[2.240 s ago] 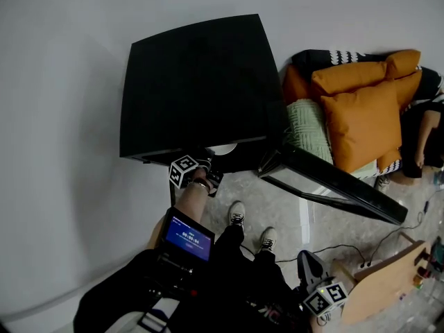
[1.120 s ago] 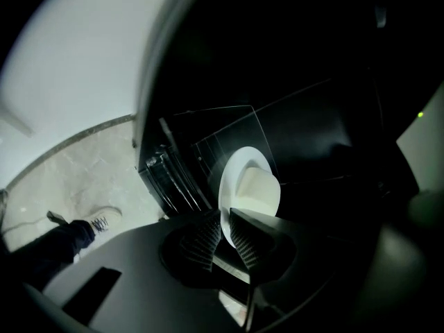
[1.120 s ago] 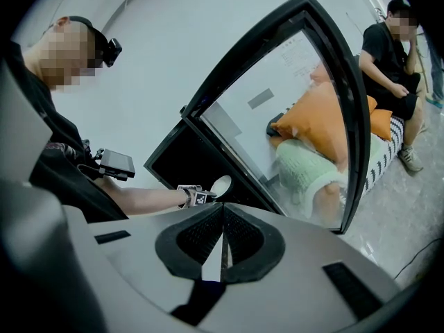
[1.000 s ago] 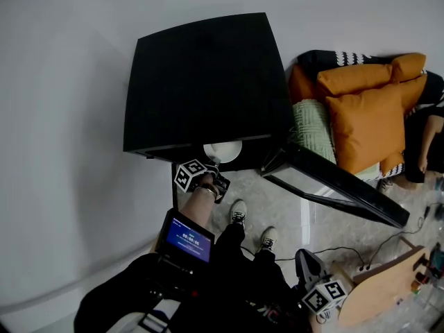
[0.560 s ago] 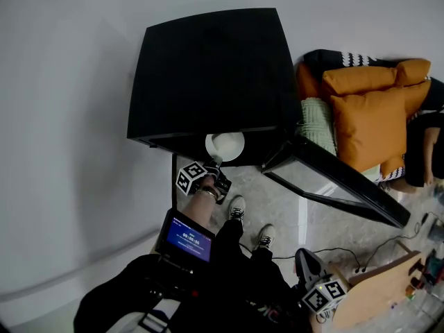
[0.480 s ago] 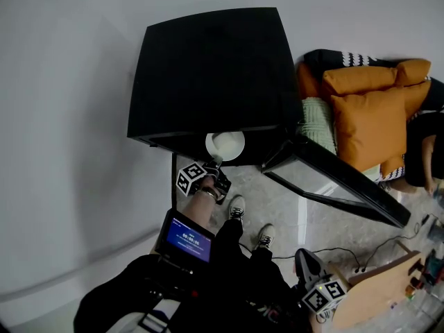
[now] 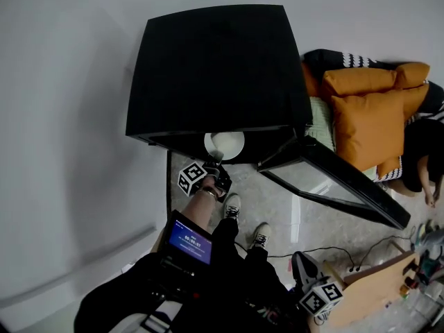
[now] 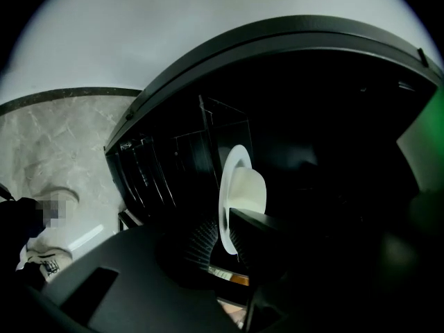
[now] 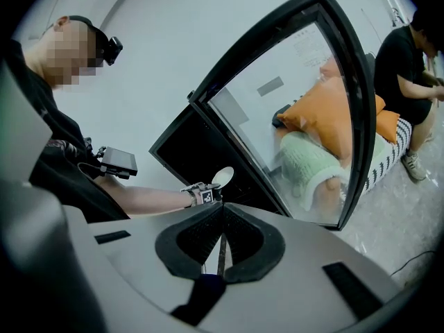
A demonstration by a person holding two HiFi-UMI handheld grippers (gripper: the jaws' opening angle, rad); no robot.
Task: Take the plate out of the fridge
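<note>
A white plate (image 7: pixel 224 145) sits at the front opening of the black fridge (image 7: pixel 215 68), just under its top edge. My left gripper (image 7: pixel 216 162) reaches in from below and is shut on the plate's near rim. In the left gripper view the plate (image 8: pixel 241 193) stands edge-on, with my left gripper (image 8: pixel 232 236) clamped on its lower rim against the dark fridge interior. My right gripper (image 7: pixel 303 269) hangs low by the person's right side, far from the fridge. Its jaws are shut and hold nothing in the right gripper view (image 9: pixel 222 217), where the plate (image 9: pixel 223 177) shows in the distance.
The fridge's glass door (image 7: pixel 333 182) stands swung open to the right. Beyond it lie orange cushions (image 7: pixel 368 116) and a green cushion (image 9: pixel 312 161), with a seated person (image 9: pixel 409 68) at far right. A wooden piece (image 7: pixel 368 293) and cables (image 7: pixel 347 245) are on the floor.
The plate has come forward out of the fridge: first only a sliver showed under the top edge, now nearly the whole disc. The left gripper drew back slightly with it. The right gripper stayed put.
</note>
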